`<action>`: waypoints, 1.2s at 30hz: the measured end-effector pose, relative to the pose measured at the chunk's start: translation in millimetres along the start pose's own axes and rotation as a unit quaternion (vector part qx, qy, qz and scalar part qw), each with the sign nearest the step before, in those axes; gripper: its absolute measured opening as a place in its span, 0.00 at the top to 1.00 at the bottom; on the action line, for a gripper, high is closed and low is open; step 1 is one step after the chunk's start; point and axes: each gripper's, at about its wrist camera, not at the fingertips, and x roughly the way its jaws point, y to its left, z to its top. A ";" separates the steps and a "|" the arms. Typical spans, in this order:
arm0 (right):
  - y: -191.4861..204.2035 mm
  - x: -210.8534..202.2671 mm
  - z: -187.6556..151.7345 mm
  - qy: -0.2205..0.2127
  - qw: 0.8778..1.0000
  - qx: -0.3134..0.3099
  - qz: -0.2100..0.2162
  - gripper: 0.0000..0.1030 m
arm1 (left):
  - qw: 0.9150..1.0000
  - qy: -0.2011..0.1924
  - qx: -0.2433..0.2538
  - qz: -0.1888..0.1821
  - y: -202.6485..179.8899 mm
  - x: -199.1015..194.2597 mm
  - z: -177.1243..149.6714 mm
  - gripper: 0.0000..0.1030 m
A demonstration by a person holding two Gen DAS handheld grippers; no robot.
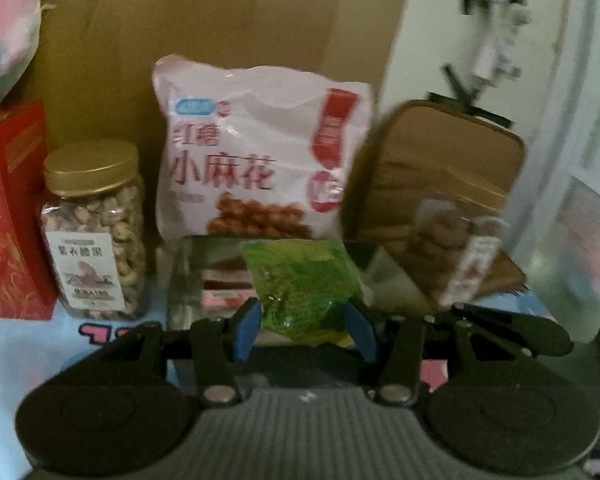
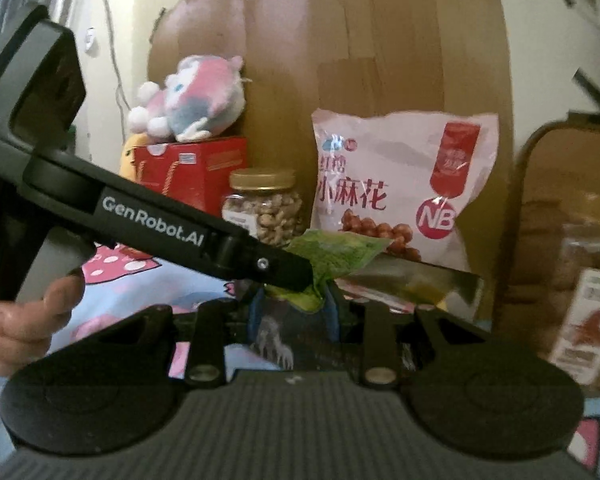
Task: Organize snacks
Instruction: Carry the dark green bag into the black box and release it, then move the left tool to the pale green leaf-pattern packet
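My left gripper [image 1: 305, 322] is shut on a small green snack packet [image 1: 302, 280] and holds it in front of a silver foil pack [image 1: 204, 276]. In the right wrist view the same green packet [image 2: 336, 258] sticks out past the left gripper's black fingers [image 2: 284, 270]. My right gripper [image 2: 294, 312] sits just behind and below it, its blue pads on either side of the packet's lower end; the left gripper's fingers cover that spot, so contact is unclear. A pink bag of twisted snacks [image 1: 260, 152] stands behind, also in the right wrist view [image 2: 400, 184].
A nut jar with a gold lid [image 1: 96, 232] and a red box [image 1: 12, 216] stand at the left. A plush toy [image 2: 188, 100] sits on the red box. A brown clear-fronted biscuit bag [image 1: 440, 200] leans at the right. Cardboard [image 1: 220, 20] backs everything.
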 end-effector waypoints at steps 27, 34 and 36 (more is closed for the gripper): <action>37.3 -44.9 -38.6 0.040 0.998 0.023 0.048 0.43 | 0.993 -0.040 -0.114 0.006 50.0 -107.6 -84.1 0.52; 88.3 -58.0 -53.6 0.076 0.992 0.001 0.104 0.44 | 0.981 -0.019 -0.187 0.047 96.5 -139.0 -135.5 0.52; 101.5 -56.9 -51.0 0.083 0.988 0.000 0.131 0.44 | 0.978 -0.019 -0.198 0.059 105.4 -144.1 -144.6 0.52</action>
